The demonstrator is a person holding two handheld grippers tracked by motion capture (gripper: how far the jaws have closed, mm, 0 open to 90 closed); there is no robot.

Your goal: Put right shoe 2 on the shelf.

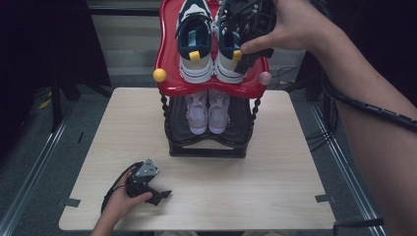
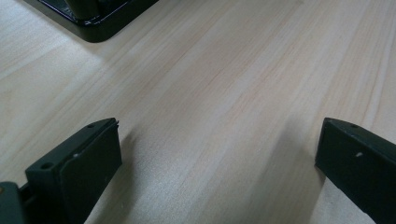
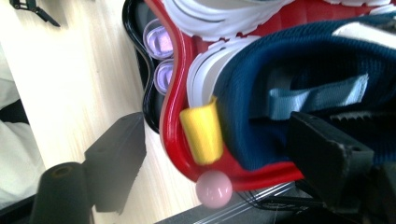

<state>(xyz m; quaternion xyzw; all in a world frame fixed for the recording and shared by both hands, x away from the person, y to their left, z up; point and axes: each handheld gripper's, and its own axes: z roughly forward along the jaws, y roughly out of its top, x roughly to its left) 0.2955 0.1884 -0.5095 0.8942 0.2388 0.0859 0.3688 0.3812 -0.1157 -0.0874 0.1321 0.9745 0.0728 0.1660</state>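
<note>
Two navy sneakers – two pink shoes

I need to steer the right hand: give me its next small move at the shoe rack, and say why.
Probably draw the right gripper back from the navy shoe. Its jaws stand open around the heel with no grip, and the shoe already sits on the red shelf beside its mate. The left gripper rests open on the table.

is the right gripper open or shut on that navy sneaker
Open. The right gripper has its jaws spread around the navy sneaker's heel, one jaw outside the red shelf, not pressing it.
</note>
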